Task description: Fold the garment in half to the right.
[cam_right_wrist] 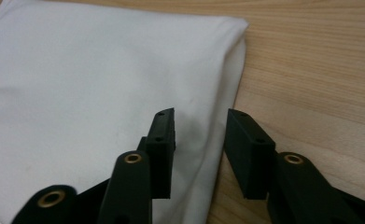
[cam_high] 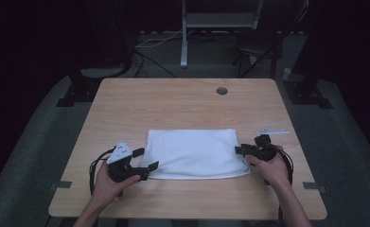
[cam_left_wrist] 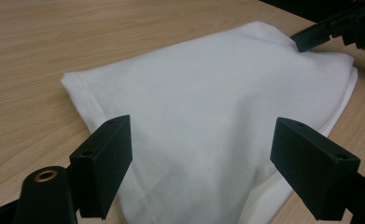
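**Both grippers at the ends of the folded cloth**

While I hold both tools low over the desk point(cam_high: 182, 101), the white folded cloth point(cam_high: 194, 152) lies flat on the near half of it, long side across my view, roughly centred between my hands.

My left gripper point(cam_high: 142, 163) sits at the cloth's left end. Its jaws stand wide apart and grip nothing; in the left gripper view point(cam_left_wrist: 199, 158) the cloth spreads between and beyond them, and I cannot tell whether the pads rest on the fabric or hover just above it. The grey three-cornered plate rides on top of this tool in the high view.

My right gripper point(cam_high: 242, 150) is at the cloth's right end, near the front corner. In the right gripper view point(cam_right_wrist: 201, 140) its jaws are partly closed, with a narrow gap left between them. One jaw stands over the white fabric, the other over bare wood, so the cloth's folded right edge runs through the gap. The pads do not press on that edge; nothing is clamped.

A small pale flat piece point(cam_high: 271, 131) lies on the desk just behind my right hand point(cam_high: 272, 168), apart from the cloth.
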